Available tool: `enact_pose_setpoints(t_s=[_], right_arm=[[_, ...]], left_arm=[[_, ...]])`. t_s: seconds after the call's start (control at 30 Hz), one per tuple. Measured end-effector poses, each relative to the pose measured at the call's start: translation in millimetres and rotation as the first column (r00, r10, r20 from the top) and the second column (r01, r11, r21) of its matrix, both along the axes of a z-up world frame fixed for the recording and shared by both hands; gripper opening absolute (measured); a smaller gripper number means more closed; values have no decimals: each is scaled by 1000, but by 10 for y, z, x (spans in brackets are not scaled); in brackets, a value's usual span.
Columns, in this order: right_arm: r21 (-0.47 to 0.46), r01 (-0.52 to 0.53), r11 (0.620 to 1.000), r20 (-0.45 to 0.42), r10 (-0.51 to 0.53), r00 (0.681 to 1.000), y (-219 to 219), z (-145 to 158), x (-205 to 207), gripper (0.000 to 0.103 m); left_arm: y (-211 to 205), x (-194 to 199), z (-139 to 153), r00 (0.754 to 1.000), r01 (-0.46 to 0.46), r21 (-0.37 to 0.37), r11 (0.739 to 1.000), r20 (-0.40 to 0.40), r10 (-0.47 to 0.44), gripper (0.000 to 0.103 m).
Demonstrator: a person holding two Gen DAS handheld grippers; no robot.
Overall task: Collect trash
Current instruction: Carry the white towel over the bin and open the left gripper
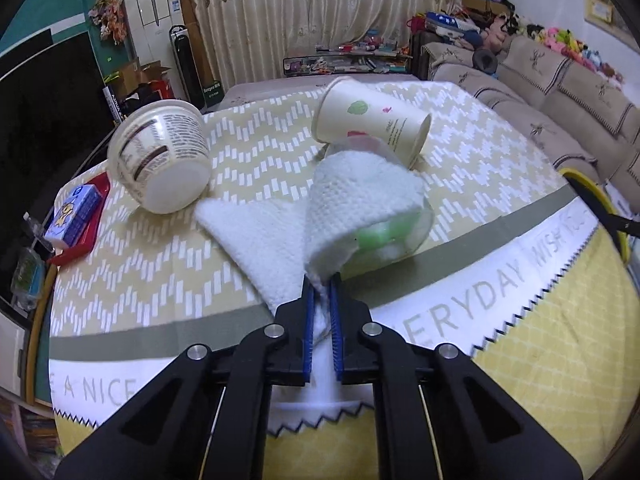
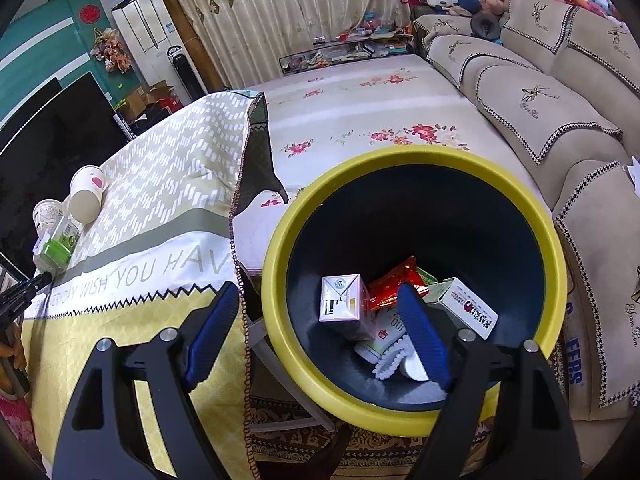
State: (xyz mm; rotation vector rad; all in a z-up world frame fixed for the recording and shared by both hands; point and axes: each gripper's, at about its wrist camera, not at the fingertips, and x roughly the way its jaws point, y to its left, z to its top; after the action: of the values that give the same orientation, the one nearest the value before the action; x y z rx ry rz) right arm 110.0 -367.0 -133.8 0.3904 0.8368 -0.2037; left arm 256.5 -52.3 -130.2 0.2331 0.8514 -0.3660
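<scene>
My left gripper [image 1: 323, 284] is shut on a corner of a white paper towel [image 1: 280, 236], which drapes over a clear plastic cup [image 1: 384, 236] with green inside, lying on its side on the table. A paper cup [image 1: 372, 120] lies tipped behind it, and a white tub [image 1: 160, 156] lies on its side at the left. My right gripper [image 2: 316, 300] is open and empty above the near rim of a yellow-rimmed dark bin [image 2: 416, 160]. Cartons [image 2: 340, 300], a red wrapper [image 2: 392, 284] and other trash lie inside.
A red tray [image 1: 86, 236] with a blue tissue pack [image 1: 74, 212] sits at the table's left edge. The yellow patterned tablecloth [image 2: 168, 152] covers the table. A sofa [image 2: 560, 100] stands right of the bin, a floral mat [image 2: 360, 100] behind it.
</scene>
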Motion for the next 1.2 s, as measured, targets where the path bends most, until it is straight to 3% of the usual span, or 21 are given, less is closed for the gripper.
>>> enact_pose_setpoints(t_s=[0.4, 0.7, 0.9, 1.2], right_arm=[[-2, 10, 1000, 46, -10, 999, -49, 147, -213, 77], [-54, 41, 998, 102, -35, 994, -179, 373, -648, 77], [-100, 129, 987, 141, -114, 983, -410, 493, -1066, 79], [-97, 238, 966, 161, -221, 962, -694, 488, -1492, 80]], left_arm=[[-41, -709, 956, 979, 61, -44, 997, 195, -51, 8], [-844, -990, 1226, 950, 242, -84, 967, 223, -219, 8], [-1715, -1061, 1137, 907, 395, -95, 914, 198, -371, 8], [-3066, -1079, 841, 818, 573, -112, 812, 134, -559, 9]])
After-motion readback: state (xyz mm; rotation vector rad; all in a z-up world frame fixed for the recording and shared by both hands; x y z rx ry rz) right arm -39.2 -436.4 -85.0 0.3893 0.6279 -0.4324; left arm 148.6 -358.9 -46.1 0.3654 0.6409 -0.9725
